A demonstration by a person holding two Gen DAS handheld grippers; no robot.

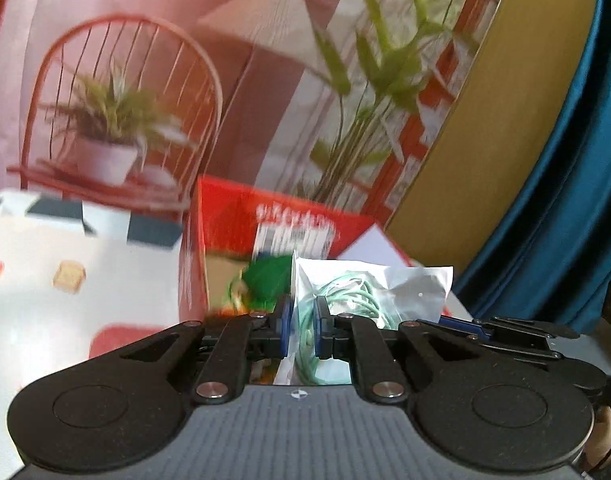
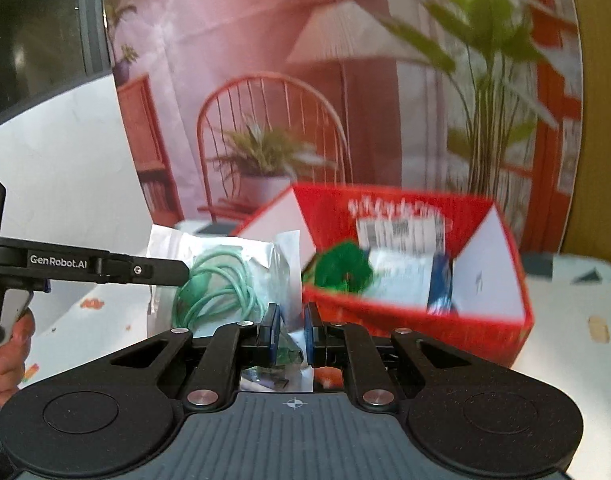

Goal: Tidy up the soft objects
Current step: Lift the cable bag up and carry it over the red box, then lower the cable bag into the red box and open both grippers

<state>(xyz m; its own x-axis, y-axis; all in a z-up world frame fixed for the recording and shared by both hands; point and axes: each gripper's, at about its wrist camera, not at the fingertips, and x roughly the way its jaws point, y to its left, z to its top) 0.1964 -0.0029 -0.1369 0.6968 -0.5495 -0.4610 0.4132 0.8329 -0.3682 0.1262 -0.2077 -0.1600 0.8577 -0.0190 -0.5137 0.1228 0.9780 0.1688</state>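
Left gripper [image 1: 302, 328] and right gripper [image 2: 292, 334] both clamped on clear bag of green cord [image 2: 221, 280], red box [image 2: 417, 308] at two o'clock, person's hand [image 2: 7, 360] only in right view

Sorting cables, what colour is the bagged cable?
Mint green cable, clearest in the right wrist view.

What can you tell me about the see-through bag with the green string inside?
The clear plastic bag looks thin, crinkly and shiny, with a white edge. Inside it sits a loose coil of mint-green cord. The bag is held up off the table, in front of the open red box. The left hand-held gripper is shut on one side and the right hand-held gripper on the other.
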